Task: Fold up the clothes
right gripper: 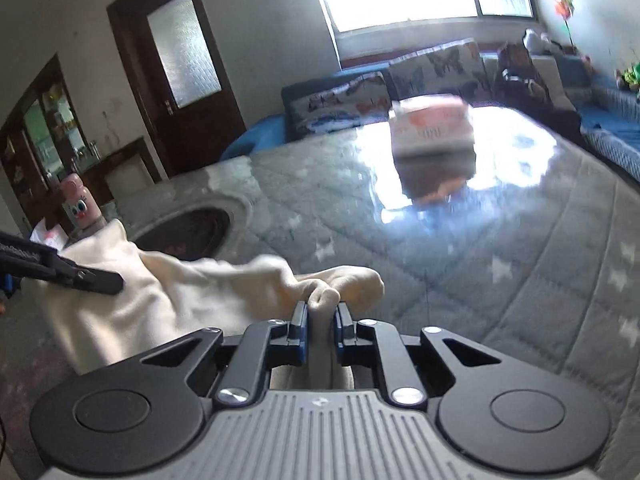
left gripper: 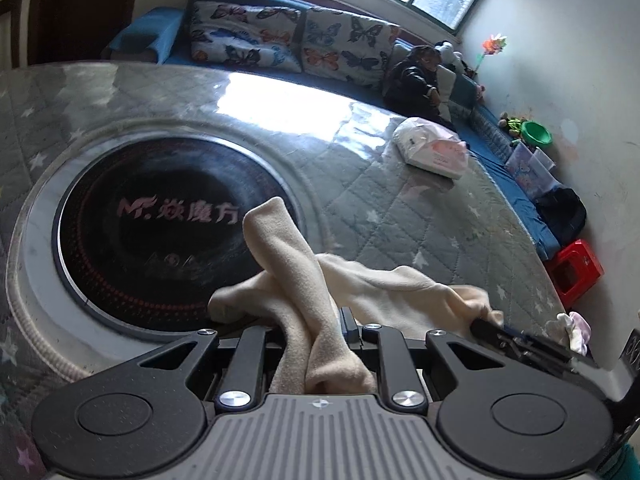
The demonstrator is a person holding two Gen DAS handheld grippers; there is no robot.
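A cream fleece garment (left gripper: 380,292) is bunched over the near edge of the quilted table (left gripper: 400,208). My left gripper (left gripper: 312,320) is shut on a twisted fold of it, and one strip sticks up past the fingers. In the left wrist view, the right gripper (left gripper: 486,322) grips the garment's far right end. In the right wrist view, my right gripper (right gripper: 322,306) pinches a small ridge of the cream garment (right gripper: 160,300) between its blue pads. The left gripper (right gripper: 104,282) reaches in from the left onto the same cloth.
A round black hotplate (left gripper: 160,220) is set into the table at left. A tissue pack (left gripper: 432,148) lies further back. Behind is a blue sofa with butterfly cushions (left gripper: 280,40) where a person (left gripper: 416,80) sits. A red stool (left gripper: 574,270) stands at right.
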